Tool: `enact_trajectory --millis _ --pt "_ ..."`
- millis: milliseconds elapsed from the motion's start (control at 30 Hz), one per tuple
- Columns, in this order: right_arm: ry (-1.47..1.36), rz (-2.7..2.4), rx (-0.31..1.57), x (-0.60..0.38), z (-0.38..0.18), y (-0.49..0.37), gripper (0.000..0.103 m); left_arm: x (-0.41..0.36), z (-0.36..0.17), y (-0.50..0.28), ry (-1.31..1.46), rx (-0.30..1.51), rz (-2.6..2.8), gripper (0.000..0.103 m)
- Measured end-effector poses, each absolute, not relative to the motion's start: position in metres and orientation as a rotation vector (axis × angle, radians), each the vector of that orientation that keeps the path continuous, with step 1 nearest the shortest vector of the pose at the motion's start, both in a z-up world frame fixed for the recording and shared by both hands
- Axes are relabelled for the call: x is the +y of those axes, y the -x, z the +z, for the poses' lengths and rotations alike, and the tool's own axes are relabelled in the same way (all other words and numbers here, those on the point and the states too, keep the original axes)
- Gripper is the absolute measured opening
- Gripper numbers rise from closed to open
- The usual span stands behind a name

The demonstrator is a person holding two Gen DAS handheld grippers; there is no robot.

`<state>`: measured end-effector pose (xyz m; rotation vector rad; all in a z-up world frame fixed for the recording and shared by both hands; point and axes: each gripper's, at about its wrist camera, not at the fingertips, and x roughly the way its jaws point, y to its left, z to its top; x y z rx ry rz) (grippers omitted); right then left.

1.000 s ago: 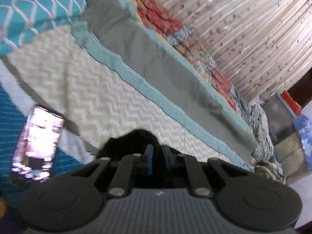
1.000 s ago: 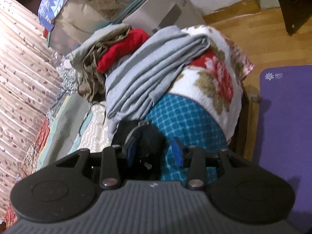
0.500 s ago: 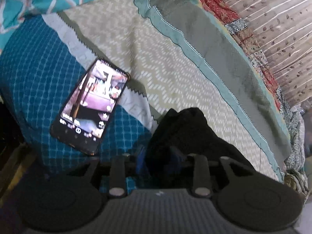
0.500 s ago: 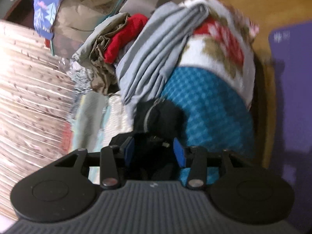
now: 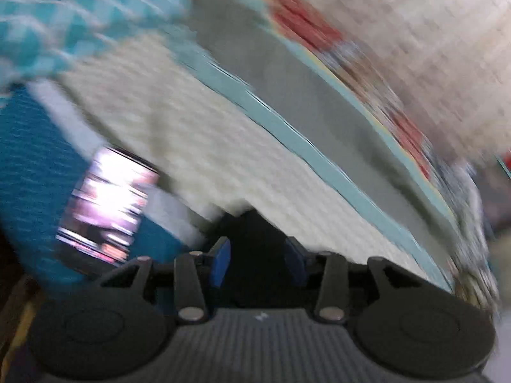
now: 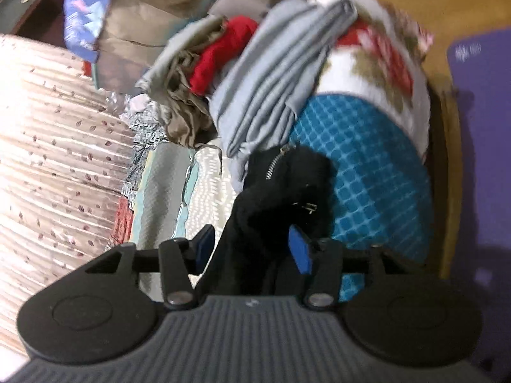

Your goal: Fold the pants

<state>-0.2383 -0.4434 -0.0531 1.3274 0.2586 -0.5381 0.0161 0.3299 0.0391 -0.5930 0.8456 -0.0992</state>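
Between the earlier left-wrist frames and this one, the left tool [image 5: 257,260] had gone from pinched on the black pants [image 5: 255,229] to parted, its two blue pads [image 5: 220,260] spreading further with the dark cloth lying loose between them, not pressed by either. That view was badly blurred. One lit phone [image 5: 107,204] lay on the blue checked bedspread [image 5: 28,166], left of the tool, and one cream zigzag cover [image 5: 191,134] and one grey sheet with a teal border [image 5: 287,89] ran across the bed beyond

From the right wrist, the right tool [image 6: 252,249] was likewise widening, two blue pads [image 6: 300,253] standing apart; the pants [image 6: 281,188], one bunched black heap with its zip showing, rose between them and touched neither pad clearly. Behind sat one pile of clothes: one grey garment [image 6: 274,76], one red [image 6: 220,57], one olive-brown [image 6: 182,102]. One purple mat [image 6: 482,127] lay on the wooden floor at right
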Motion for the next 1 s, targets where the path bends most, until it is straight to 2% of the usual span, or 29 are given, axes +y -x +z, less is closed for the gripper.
enact_trajectory --millis 100,167,200,233,267,333,433,500,567,700,733,800,867,1000 --pt "-1.317 -0.557 0.259 -0.464 -0.063 0.213 0.066 0.279 0.014 -0.027 0.522 0.947 -0.226 0.039" --pt "-1.348 -0.567 0.28 -0.486 -0.071 0.196 0.063 0.25 -0.008 -0.034 0.464 1.002 -0.262 0.038" --pt "-1.357 -0.558 0.291 -0.496 -0.071 0.189 0.04 0.24 -0.021 -0.039 0.431 1.039 -0.258 0.038" --pt "-1.355 -0.546 0.311 -0.504 -0.07 0.179 0.012 0.232 -0.034 -0.044 0.389 1.086 -0.229 0.032" --pt "-1.356 -0.511 0.309 -0.51 -0.063 0.173 0.013 0.226 -0.048 -0.049 0.332 1.136 -0.184 0.019" --pt "-1.305 -0.387 0.22 -0.507 -0.032 0.173 0.012 0.225 -0.055 -0.048 0.301 1.148 -0.149 0.013" --pt "-1.053 -0.236 0.087 -0.493 0.019 0.193 0.012 0.232 -0.047 -0.046 0.332 1.146 -0.153 0.014" --pt "-0.963 -0.217 0.053 -0.491 0.026 0.21 0.013 0.232 -0.043 -0.046 0.321 1.148 -0.149 0.014" --pt "-0.955 -0.289 0.103 -0.497 0.007 0.219 0.013 0.228 -0.037 -0.043 0.284 1.139 -0.158 0.015" --pt "-1.029 -0.559 0.34 -0.508 -0.069 0.238 0.017 0.212 -0.034 -0.042 0.179 1.137 -0.173 0.019" --pt "-1.086 -0.591 0.354 -0.509 -0.084 0.247 0.028 0.209 -0.033 -0.043 0.155 1.139 -0.172 0.02" --pt "-1.221 -0.618 0.284 -0.507 -0.099 0.268 0.041 0.2 -0.03 -0.042 0.105 1.137 -0.18 0.024" --pt "-1.218 -0.659 0.232 -0.504 -0.095 0.285 0.043 0.19 -0.024 -0.041 0.067 1.121 -0.207 0.033" --pt "-1.142 -0.688 0.161 -0.498 -0.071 0.295 0.044 0.18 -0.009 -0.033 0.057 1.063 -0.29 0.033"
